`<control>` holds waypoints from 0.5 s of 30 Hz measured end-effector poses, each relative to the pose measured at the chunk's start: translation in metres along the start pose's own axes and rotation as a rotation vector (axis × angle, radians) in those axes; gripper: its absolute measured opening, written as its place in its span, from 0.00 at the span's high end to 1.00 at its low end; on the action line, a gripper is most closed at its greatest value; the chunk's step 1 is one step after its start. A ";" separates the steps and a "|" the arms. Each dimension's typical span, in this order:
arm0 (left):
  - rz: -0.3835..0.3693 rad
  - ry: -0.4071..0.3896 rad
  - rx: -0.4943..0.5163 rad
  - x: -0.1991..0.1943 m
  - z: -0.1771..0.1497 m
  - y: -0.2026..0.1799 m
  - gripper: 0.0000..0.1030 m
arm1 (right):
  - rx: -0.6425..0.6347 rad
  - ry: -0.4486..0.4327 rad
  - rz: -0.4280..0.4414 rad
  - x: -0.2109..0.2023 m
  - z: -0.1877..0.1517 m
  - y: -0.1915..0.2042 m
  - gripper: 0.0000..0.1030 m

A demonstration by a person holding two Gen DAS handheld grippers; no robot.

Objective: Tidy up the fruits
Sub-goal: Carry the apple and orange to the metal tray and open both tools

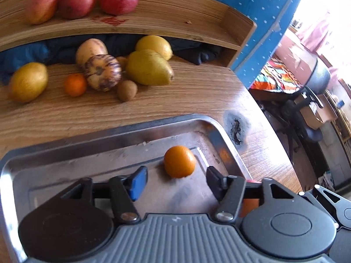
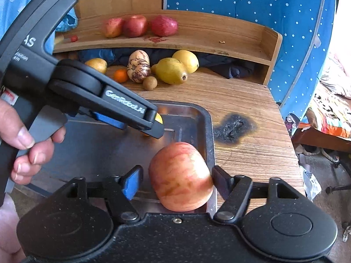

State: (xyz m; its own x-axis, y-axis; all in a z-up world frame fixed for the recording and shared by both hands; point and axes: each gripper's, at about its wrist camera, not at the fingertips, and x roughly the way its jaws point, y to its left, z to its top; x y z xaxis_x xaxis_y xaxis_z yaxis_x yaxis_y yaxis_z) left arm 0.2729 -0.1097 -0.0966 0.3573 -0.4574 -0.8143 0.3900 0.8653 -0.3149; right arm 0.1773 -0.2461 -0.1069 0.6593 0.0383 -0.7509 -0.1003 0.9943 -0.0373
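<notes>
Two claws gape over the tray (image 1: 114, 134): smooth orange (image 1: 179, 161) left, red-streaked apple (image 2: 181, 176) right.

A wood-grain worktop (image 2: 241, 100) fills the scene, marked by a black scorched patch (image 2: 233, 130) near its right edge. At its back stands a curved wooden shelf (image 2: 219, 32) with a raised side wall. Behind that hangs a blue fabric panel with white dots (image 2: 252, 0). To the right, past the worktop's edge, a dark office chair (image 1: 307, 100) stands on the floor beside a bed or couch covered in bright multicoloured cloth (image 1: 274, 76). Strong daylight washes out the upper right corner (image 1: 329, 11).
</notes>
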 end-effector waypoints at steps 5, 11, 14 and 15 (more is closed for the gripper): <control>0.043 -0.007 -0.049 -0.027 -0.012 0.012 0.13 | -0.012 0.003 0.035 -0.012 -0.001 0.003 0.10; 0.114 0.014 -0.059 -0.063 -0.033 0.032 0.02 | -0.011 0.070 0.045 -0.021 0.000 0.007 0.01; 0.146 0.045 -0.018 -0.079 -0.047 0.037 0.01 | 0.012 0.115 0.050 -0.025 0.000 0.007 0.01; 0.154 0.057 -0.014 -0.082 -0.050 0.038 0.01 | 0.018 0.124 0.066 -0.026 -0.001 0.008 0.01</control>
State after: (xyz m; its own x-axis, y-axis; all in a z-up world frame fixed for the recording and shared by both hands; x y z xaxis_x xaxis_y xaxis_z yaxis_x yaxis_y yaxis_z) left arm 0.2158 -0.0287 -0.0660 0.3636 -0.3069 -0.8796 0.3222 0.9273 -0.1904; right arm 0.1581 -0.2390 -0.0881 0.5540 0.0920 -0.8274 -0.1258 0.9917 0.0260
